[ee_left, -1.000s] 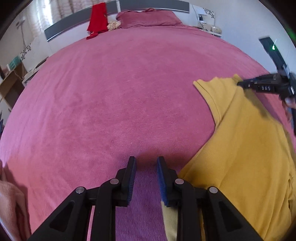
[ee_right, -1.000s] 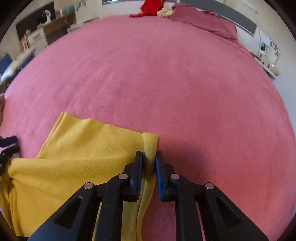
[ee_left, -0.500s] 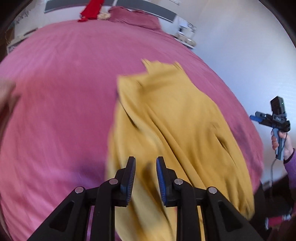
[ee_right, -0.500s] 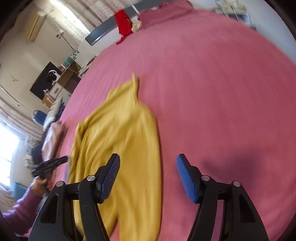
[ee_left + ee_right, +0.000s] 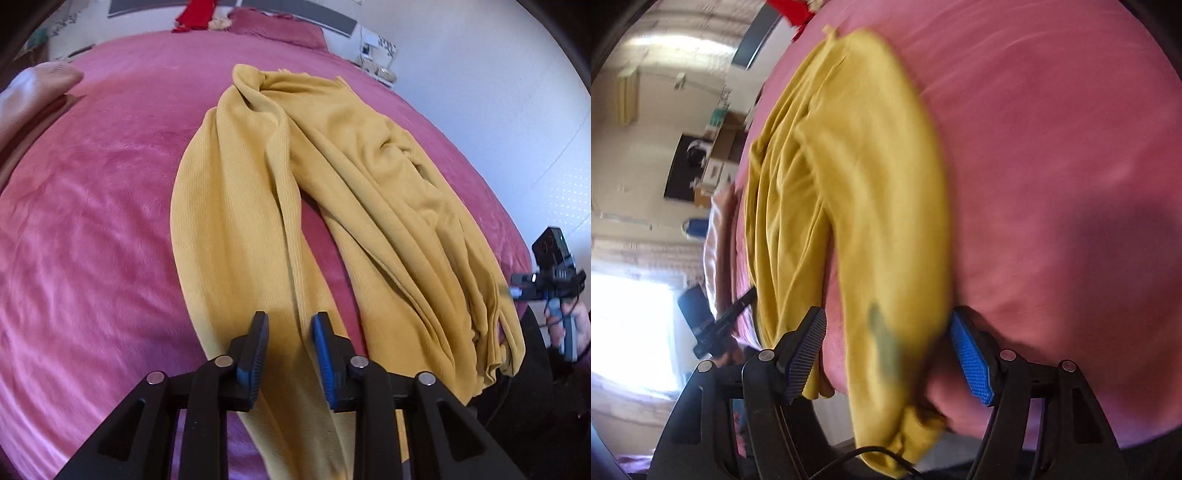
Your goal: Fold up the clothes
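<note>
A mustard-yellow garment (image 5: 332,166) lies bunched in long folds on the pink bed (image 5: 92,221), one end hanging over the near edge. My left gripper (image 5: 290,321) hovers over its near strip; the jaws are opening, fabric shows below the narrow gap and the pads do not press on it. In the right wrist view the same garment (image 5: 857,147) runs away from my right gripper (image 5: 886,317), whose jaws stand wide and are still opening, with a fold between the blue pads untouched. Each gripper shows in the other's view: right gripper (image 5: 517,291), left gripper (image 5: 738,306).
A peach folded cloth (image 5: 33,88) lies at the bed's left side. A red garment (image 5: 194,14) and a pink pillow (image 5: 277,27) sit at the headboard. A nightstand (image 5: 376,66) and white wall flank the right; drawers (image 5: 713,162) and a bright window (image 5: 628,325) are beyond the bed.
My right gripper let go of the yellow hem and opened wide. Both hands swept toward the bed's near edge and turned, so the garment now stretches away lengthwise. The left jaws widened slightly.
</note>
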